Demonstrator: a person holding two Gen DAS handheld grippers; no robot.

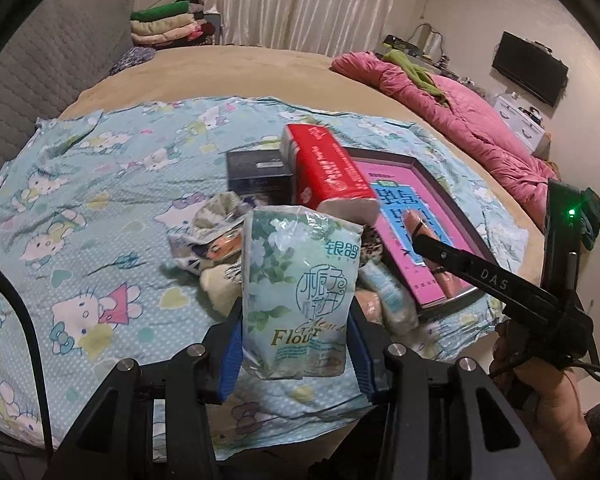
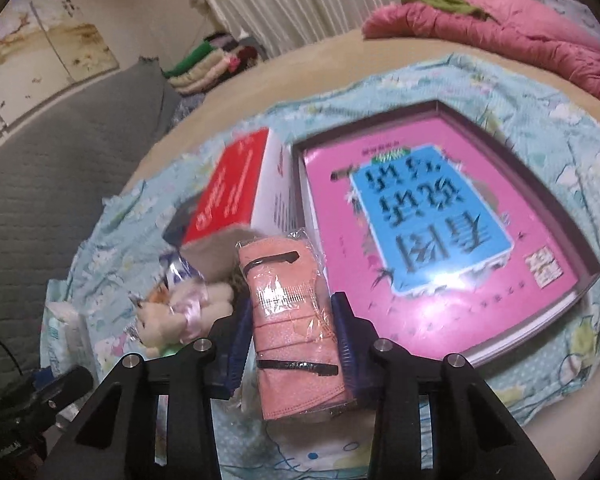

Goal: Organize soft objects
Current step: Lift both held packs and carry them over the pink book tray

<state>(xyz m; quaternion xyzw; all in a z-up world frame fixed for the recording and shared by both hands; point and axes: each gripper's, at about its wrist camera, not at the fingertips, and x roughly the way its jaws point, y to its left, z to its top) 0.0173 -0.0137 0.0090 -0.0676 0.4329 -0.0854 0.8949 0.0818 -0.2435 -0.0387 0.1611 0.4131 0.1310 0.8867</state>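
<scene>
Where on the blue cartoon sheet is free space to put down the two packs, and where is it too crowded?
Free: the cartoon sheet left of the clutter pile, and its near strip before the left gripper. Crowded: around the red tissue box, dark box and pink book.

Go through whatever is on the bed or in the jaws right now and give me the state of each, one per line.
left gripper: shut on the tissue pack
tissue pack: upright, lifted
right gripper: shut on the peach pack
peach pack: sealed in plastic, held
red tissue box: tilted on the pile
pink book: lying flat, closed
plush bear: lying on the sheet
</scene>
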